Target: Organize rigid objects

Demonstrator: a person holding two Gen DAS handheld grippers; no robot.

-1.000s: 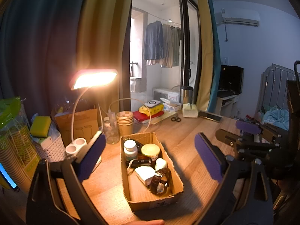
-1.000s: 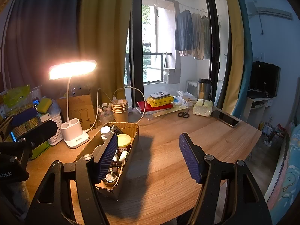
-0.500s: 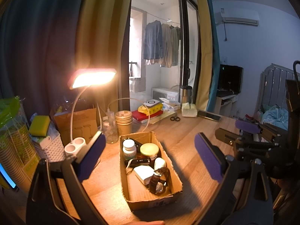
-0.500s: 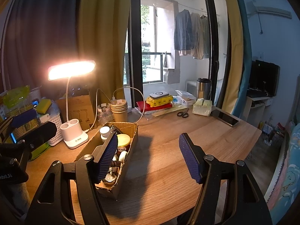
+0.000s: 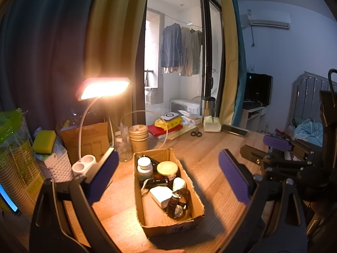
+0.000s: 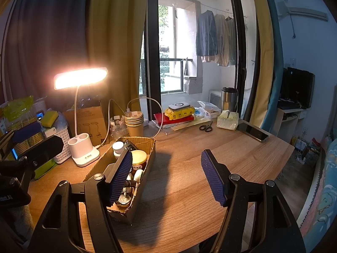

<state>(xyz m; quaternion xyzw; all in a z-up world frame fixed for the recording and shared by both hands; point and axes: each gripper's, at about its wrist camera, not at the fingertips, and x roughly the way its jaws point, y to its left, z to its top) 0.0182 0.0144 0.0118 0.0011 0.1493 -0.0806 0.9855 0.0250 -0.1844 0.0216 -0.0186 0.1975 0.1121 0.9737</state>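
i hold my left claw [image 5: 166, 175] wide open and empty above the cardboard box [image 5: 166, 224] of small items on the table [image 5: 202, 154]. my right claw [image 6: 166, 176] gapes empty beside it. a lit lamp [image 5: 103, 88] stands left.

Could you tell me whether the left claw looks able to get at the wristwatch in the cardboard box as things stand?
Probably yes. The left claw is open above the cardboard box, whose top is open, and the wristwatch lies uncovered on top. The white charger beside it might crowd one finger.
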